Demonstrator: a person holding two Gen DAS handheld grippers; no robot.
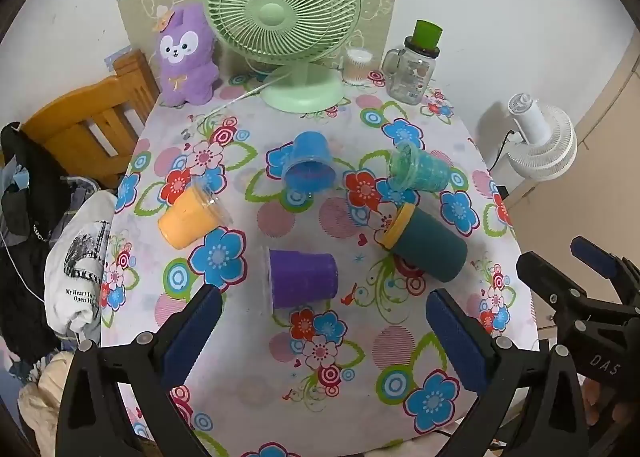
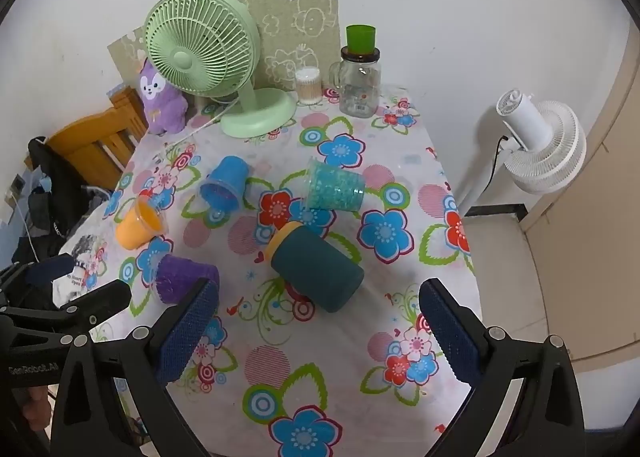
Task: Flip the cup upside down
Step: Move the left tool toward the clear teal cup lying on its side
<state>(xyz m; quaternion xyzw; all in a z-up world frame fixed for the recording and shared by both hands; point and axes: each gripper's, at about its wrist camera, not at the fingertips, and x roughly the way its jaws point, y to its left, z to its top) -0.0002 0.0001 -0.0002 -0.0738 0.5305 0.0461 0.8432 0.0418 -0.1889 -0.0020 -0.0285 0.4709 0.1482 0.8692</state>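
Left wrist view looks down on a flowered tabletop [image 1: 320, 397] where five cups lie tipped on their sides, none yet turned mouth-down. Nearest the left tongs [image 1: 322, 321], which stand wide apart and hold nothing, is the purple cup [image 1: 302, 283], just ahead of the fingertips, its clear rim facing left. Beyond it lie the orange cup [image 1: 188, 223], the blue cup [image 1: 308, 169], the sparkly teal cup [image 1: 420, 169] and the dark green cup [image 1: 428, 247] with a yellow rim. From the right wrist view the right tongs [image 2: 318, 331] are likewise spread wide and empty, with the dark green cup just ahead of them. Which cup is meant I cannot tell. They all look like light, thin plastic, probably smooth and ready to roll or squirt out of a hard pinch; the dark green one seems matte and less slippery. I would take a cup across its body near the middle, squeeze gently, then rotate it rim-down.
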